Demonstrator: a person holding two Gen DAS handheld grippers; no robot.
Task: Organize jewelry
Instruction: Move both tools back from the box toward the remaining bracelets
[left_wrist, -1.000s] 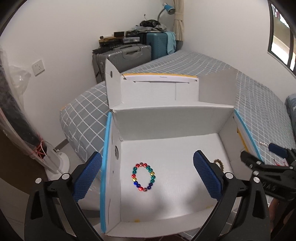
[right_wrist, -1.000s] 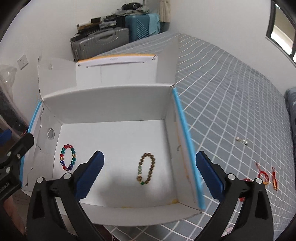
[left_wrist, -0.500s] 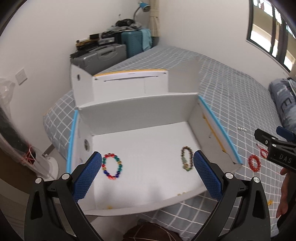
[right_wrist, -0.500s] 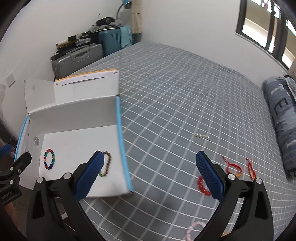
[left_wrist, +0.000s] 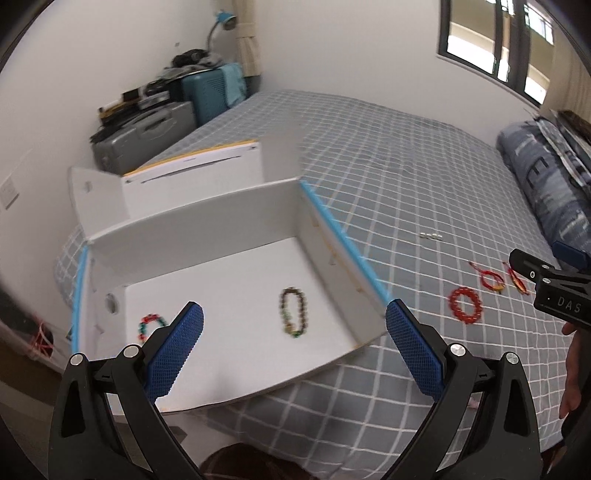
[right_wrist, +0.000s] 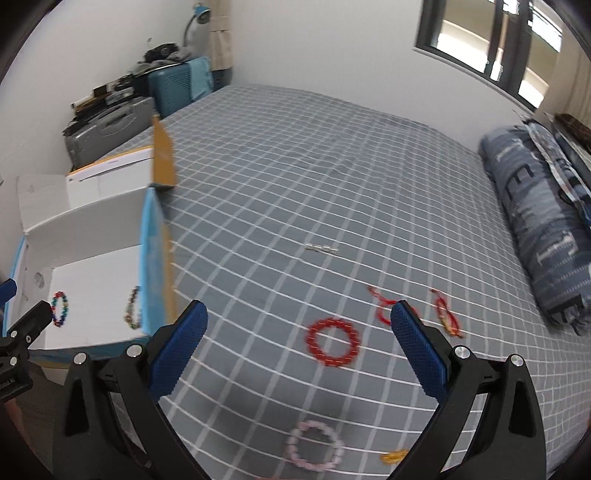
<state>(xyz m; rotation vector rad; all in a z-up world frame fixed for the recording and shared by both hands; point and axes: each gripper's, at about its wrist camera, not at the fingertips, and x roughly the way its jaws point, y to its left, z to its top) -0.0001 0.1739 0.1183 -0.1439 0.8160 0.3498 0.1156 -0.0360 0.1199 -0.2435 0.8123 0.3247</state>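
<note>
A white cardboard box (left_wrist: 229, 206) with blue edges lies open on the bed; it shows at the left of the right wrist view (right_wrist: 85, 221). Inside lie a brown bead bracelet (left_wrist: 293, 312) and a multicoloured bead bracelet (left_wrist: 149, 325). On the bedspread lie a red bead bracelet (right_wrist: 332, 341), two red cord bracelets (right_wrist: 382, 308), a pink bead bracelet (right_wrist: 314, 445), a small orange piece (right_wrist: 395, 457) and a short row of pearls (right_wrist: 322, 249). My left gripper (left_wrist: 293, 349) is open and empty over the box front. My right gripper (right_wrist: 299, 352) is open and empty above the red bracelet.
The bed (right_wrist: 295, 166) has a grey checked cover. A rolled blue quilt (right_wrist: 535, 229) lies along its right side. Suitcases (left_wrist: 147, 140) stand against the far wall. The bed's edge and the floor (left_wrist: 22, 387) are at the lower left.
Both grippers have swung to the right, away from the box and toward the loose jewelry on the bedspread. Both stay open and empty.
</note>
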